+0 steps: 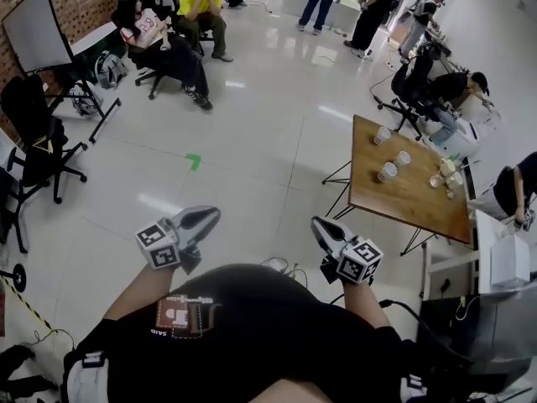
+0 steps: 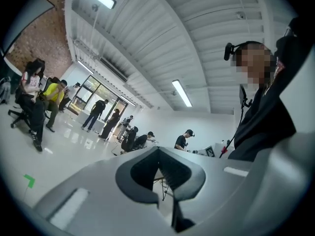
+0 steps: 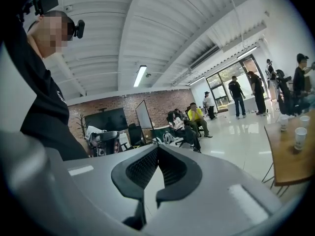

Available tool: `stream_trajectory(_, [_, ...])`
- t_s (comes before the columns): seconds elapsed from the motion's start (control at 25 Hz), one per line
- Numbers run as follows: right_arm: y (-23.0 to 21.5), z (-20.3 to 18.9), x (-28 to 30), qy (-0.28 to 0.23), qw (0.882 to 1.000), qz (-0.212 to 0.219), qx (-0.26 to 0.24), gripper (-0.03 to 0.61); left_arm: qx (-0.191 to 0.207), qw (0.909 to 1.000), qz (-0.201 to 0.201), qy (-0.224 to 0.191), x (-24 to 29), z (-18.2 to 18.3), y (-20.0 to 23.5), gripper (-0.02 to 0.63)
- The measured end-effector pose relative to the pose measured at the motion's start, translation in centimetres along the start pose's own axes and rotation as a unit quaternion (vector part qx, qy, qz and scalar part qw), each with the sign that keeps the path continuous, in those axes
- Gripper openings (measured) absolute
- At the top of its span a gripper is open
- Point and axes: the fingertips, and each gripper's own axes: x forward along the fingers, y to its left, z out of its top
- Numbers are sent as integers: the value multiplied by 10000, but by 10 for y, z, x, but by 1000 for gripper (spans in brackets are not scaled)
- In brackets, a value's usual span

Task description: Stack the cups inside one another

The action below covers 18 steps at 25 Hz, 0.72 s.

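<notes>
- the left claw (image 1: 210, 217) is closed with nothing between its jaws; the left gripper view shows the tips meeting.
- the right claw (image 1: 320, 225) is also closed and empty. both are held close to the person's body, pointing roughly level.
- the cups (image 1: 387, 171) stand on the wooden counter (image 1: 403, 204), ahead and to the right, well apart from both claws. three white ones stand separately, none nested. a few clearer ones cluster near the far edge, too small to count.
- the right gripper view catches two cups on the counter's near corner.
- first risk, as a judgement: stacking has not begun, and a claw that reaches the counter closed would likely knock a light cup over or off the edge.
- second risk: the counter rests on thin folding legs (image 1: 340, 193), so a bump on approach could shake every cup. the seated people (image 1: 159, 36) leave the path to it free.
- writing: the cubes (image 1: 159, 243) carry only black-and-white square markers. no brand or label on the cups is readable from here.
</notes>
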Motion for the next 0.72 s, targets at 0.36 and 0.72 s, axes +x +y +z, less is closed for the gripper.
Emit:
stream_trajectory(0.36, [-81, 24, 70, 126, 9996, 262, 19, 15, -169, 9996, 205, 28, 65, 11, 80, 2])
stream_trajectory(0.72, [-184, 92, 183, -286, 9978, -591, 16, 15, 45, 9965, -729, 404, 153, 71, 241, 2])
